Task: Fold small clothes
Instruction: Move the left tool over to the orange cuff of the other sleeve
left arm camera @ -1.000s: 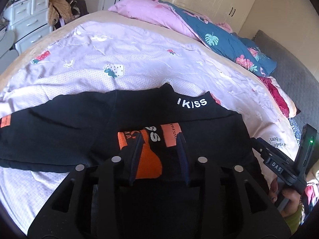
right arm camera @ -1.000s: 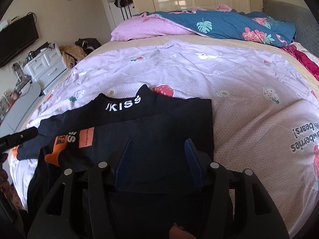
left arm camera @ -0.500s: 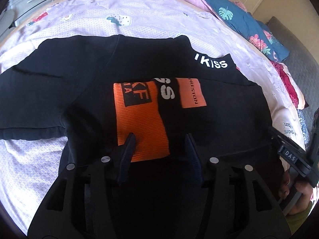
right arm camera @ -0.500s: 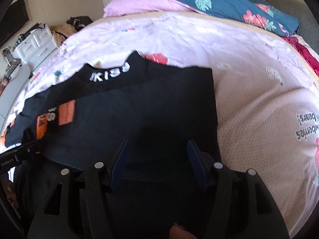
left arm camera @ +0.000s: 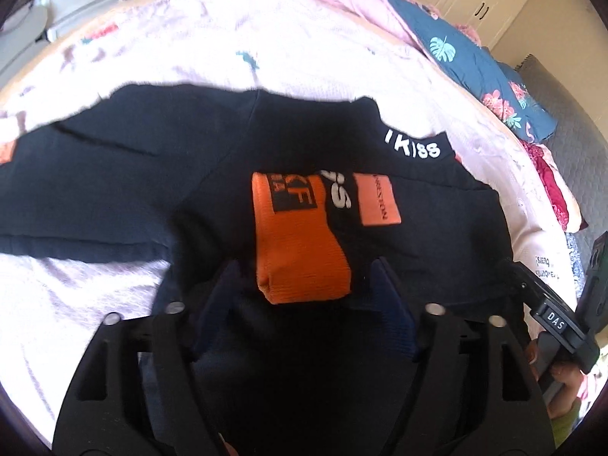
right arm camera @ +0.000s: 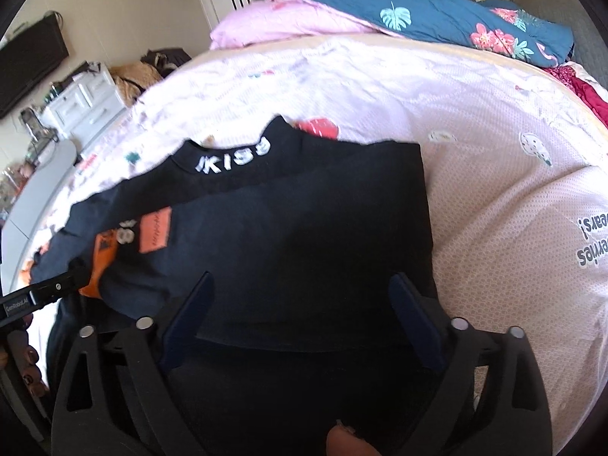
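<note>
A black shirt [left arm camera: 159,174] with white collar lettering and orange patches [left arm camera: 300,239] lies flat on the bed. It also shows in the right wrist view [right arm camera: 304,235], with its right side folded over the body. My left gripper [left arm camera: 304,281] is open, its fingers either side of the orange cuff end. My right gripper [right arm camera: 300,296] is open just above the folded black cloth, holding nothing. The right gripper's body shows at the left wrist view's right edge [left arm camera: 551,315].
The bed sheet [right arm camera: 494,133] is pale pink with small prints. Pink and blue quilts [right arm camera: 418,15] are piled at the far side. White drawers [right arm camera: 83,106] and a grey table stand left of the bed.
Both grippers have drawn in lower and closer over the shirt. The orange sleeve end now lies bunched between the left fingers. The left jaws have spread wider.
</note>
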Demonstrator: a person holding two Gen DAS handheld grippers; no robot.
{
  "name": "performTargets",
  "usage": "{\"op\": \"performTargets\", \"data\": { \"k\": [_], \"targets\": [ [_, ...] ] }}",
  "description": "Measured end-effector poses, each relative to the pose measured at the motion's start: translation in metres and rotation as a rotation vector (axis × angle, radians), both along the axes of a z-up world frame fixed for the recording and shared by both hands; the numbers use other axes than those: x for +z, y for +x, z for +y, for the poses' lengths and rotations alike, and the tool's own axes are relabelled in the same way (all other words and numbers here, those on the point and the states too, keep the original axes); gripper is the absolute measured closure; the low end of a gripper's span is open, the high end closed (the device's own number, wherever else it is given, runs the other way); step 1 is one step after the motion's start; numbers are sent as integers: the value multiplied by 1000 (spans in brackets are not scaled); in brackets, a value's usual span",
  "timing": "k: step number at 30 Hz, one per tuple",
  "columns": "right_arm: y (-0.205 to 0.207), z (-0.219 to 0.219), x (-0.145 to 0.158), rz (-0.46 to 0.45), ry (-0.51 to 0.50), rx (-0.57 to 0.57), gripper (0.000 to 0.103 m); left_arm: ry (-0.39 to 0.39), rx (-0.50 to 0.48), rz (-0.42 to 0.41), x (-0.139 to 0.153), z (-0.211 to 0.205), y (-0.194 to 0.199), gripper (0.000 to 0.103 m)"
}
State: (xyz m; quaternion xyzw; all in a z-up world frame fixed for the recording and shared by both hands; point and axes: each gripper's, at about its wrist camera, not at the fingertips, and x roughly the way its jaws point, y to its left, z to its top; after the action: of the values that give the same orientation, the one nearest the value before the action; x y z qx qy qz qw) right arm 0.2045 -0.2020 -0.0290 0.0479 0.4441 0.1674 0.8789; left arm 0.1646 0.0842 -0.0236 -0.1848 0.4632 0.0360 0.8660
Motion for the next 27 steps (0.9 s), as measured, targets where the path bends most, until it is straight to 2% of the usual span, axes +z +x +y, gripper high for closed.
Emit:
{"op": "performTargets", "data": {
  "k": [2,4,9,17,23,27],
  "targets": [
    [-4,2,6,-26,11,10,7,24,28,-18,7,4,-2,14],
    [-9,6,13,-64,8,20,5,23,71,-32,14,11,-5,9],
    [-17,17,28,-128,15,27,5,73,132,-34,23,22,-11,9],
    [-28,36,43,-178,24,45,5,97,197,-60,38,41,-21,9],
    [-31,50,49,-191,35,43,5,90,250,-77,45,57,-27,9],
    [-33,67,58,-202,38,61,4,28,314,-130,53,79,-40,9]
  ]
}}
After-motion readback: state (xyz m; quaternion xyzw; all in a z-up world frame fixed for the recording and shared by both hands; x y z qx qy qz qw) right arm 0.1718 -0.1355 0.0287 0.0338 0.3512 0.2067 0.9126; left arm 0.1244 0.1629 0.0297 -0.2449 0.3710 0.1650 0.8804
